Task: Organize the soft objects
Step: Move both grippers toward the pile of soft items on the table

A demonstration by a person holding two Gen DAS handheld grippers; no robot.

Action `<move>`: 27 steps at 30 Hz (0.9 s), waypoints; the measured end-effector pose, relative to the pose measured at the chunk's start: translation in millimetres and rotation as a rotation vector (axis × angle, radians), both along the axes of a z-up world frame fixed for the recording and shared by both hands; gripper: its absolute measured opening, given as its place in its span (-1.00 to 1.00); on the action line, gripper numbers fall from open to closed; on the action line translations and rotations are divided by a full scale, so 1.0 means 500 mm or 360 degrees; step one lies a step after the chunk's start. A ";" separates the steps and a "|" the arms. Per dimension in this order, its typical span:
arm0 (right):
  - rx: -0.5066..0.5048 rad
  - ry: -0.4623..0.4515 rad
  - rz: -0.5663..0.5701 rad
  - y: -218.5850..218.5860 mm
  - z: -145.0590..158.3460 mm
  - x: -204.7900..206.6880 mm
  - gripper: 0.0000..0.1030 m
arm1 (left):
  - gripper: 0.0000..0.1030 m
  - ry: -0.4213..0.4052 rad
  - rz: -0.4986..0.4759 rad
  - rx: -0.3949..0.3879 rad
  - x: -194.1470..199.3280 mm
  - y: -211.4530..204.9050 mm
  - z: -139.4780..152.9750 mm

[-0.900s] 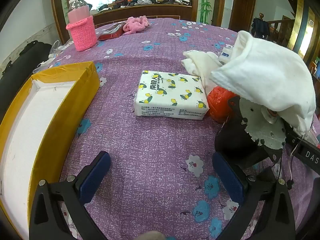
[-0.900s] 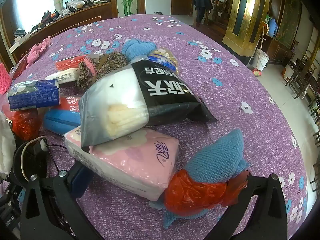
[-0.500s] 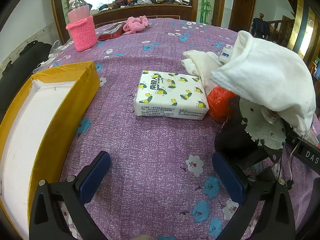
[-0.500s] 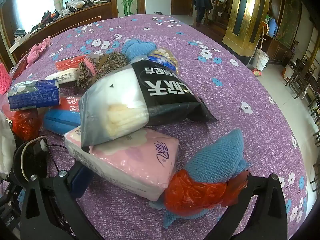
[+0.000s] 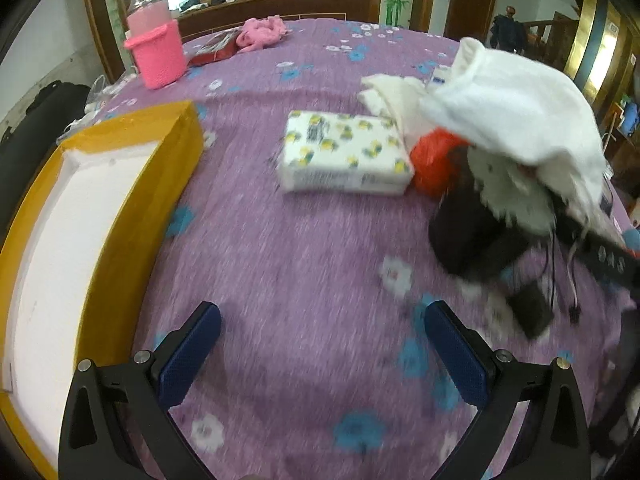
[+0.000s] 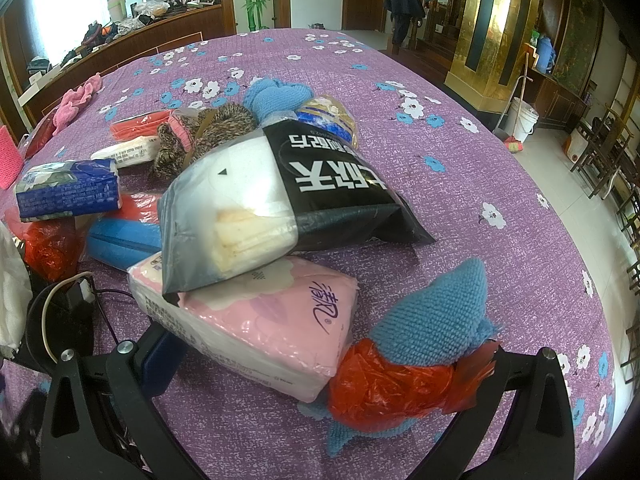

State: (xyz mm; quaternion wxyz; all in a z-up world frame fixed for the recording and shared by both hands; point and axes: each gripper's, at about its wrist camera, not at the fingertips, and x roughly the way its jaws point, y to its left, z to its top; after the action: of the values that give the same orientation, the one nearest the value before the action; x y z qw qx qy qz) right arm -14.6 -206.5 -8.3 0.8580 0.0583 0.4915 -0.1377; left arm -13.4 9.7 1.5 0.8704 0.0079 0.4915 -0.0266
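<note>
My left gripper point(image 5: 322, 346) is open and empty, low over the purple cloth. Ahead of it lies a white tissue pack with yellow print point(image 5: 346, 152), with an orange bag point(image 5: 434, 158) and a white towel point(image 5: 516, 118) to its right. A yellow box with a white inside point(image 5: 92, 208) stands at the left. My right gripper point(image 6: 320, 360) is open around a pink tissue pack point(image 6: 256, 316) and a blue knitted cloth with a red bag point(image 6: 408, 360). A black-and-white bag point(image 6: 276, 196) lies on the pink pack.
In the right wrist view a blue tissue pack point(image 6: 68, 190), a brown knitted piece point(image 6: 204, 132) and a blue cloth point(image 6: 276, 96) lie behind. In the left wrist view, a pink knitted cup holder with a jar point(image 5: 156, 50) and pink cloth point(image 5: 262, 32) stand far back. The flowered purple tablecloth point(image 5: 304, 256) covers the table.
The left gripper has begun moving: the left view is now blurred and the scene has shifted slightly. The right gripper and its objects have not moved.
</note>
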 end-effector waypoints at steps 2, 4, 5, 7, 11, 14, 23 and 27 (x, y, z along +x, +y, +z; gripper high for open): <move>0.0004 0.0000 0.0000 0.001 -0.001 0.000 1.00 | 0.99 0.0011 0.0002 0.0003 -0.018 0.011 0.006; 0.0027 0.0049 0.0046 0.001 0.000 0.004 1.00 | 0.99 -0.0017 -0.0002 0.0003 -0.034 0.016 0.008; 0.0058 0.0096 0.0079 -0.002 0.001 0.008 1.00 | 0.99 -0.0014 -0.0001 0.0008 -0.032 0.013 0.014; 0.0100 0.0144 0.0112 -0.015 0.008 0.006 1.00 | 0.99 -0.0017 0.0002 0.0021 -0.036 0.011 0.013; 0.0070 0.0179 0.0233 -0.008 0.005 0.001 1.00 | 0.99 -0.0021 -0.0003 0.0030 -0.039 0.011 0.014; 0.0060 0.0159 0.0205 -0.014 0.011 -0.017 0.99 | 0.99 -0.0038 0.0003 0.0072 -0.046 0.000 0.016; -0.0125 -0.0406 0.0265 -0.007 0.156 -0.158 1.00 | 0.74 -0.0059 -0.0001 -0.0098 -0.063 0.035 0.021; -0.0315 -0.0513 0.0172 -0.021 0.169 -0.141 1.00 | 0.64 -0.0193 -0.0067 -0.0201 -0.110 0.059 0.059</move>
State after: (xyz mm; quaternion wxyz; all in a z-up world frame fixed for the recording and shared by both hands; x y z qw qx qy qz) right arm -85.2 -217.2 76.1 0.9333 -0.0316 0.3341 -0.1278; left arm -68.5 39.0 30.9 0.8966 -0.0349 0.4349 -0.0754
